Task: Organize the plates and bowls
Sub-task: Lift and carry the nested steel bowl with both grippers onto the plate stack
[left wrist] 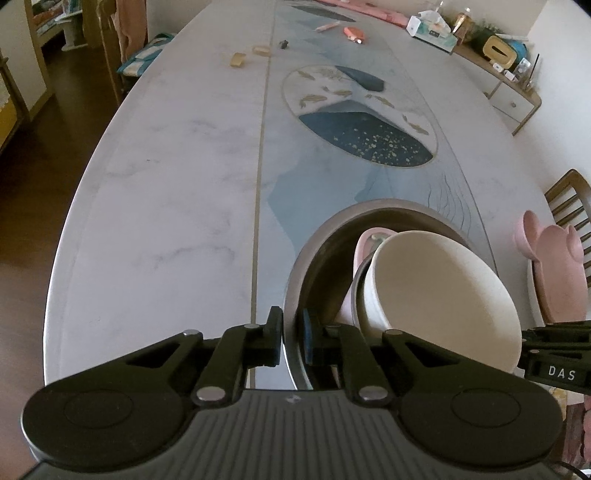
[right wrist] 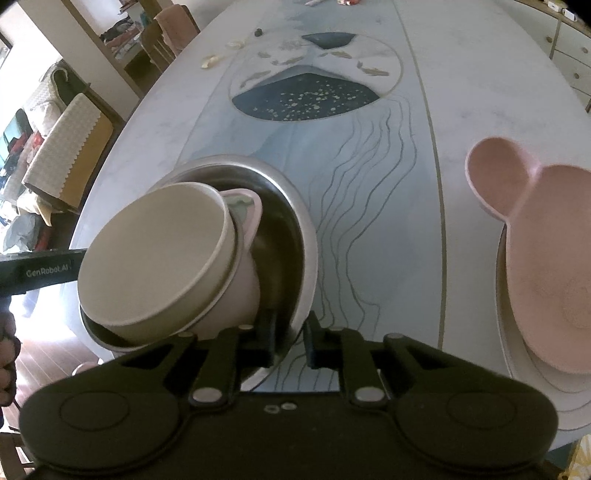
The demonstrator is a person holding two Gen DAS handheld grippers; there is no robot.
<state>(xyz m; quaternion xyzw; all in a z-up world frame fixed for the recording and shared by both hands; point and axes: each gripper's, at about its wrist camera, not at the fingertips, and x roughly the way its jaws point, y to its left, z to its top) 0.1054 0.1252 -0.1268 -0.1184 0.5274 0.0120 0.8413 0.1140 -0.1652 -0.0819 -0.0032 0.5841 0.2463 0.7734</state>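
Note:
A steel bowl (left wrist: 314, 258) (right wrist: 295, 206) holds a tilted stack: a cream bowl (left wrist: 443, 291) (right wrist: 155, 258) nested in a pink bowl (left wrist: 365, 240) (right wrist: 243, 236). My left gripper (left wrist: 292, 336) is shut on the steel bowl's near left rim. My right gripper (right wrist: 291, 341) is shut on the steel bowl's near right rim. A pink mouse-eared plate (left wrist: 557, 273) (right wrist: 543, 251) lies on a cream plate (right wrist: 517, 354) to the right on the table.
The long marble table (left wrist: 166, 206) (right wrist: 480, 85) has small items at its far end: an orange object (left wrist: 352, 34), tan pieces (left wrist: 238, 59). A tissue box (left wrist: 432, 31) sits on a sideboard at right. Chairs stand by both table sides.

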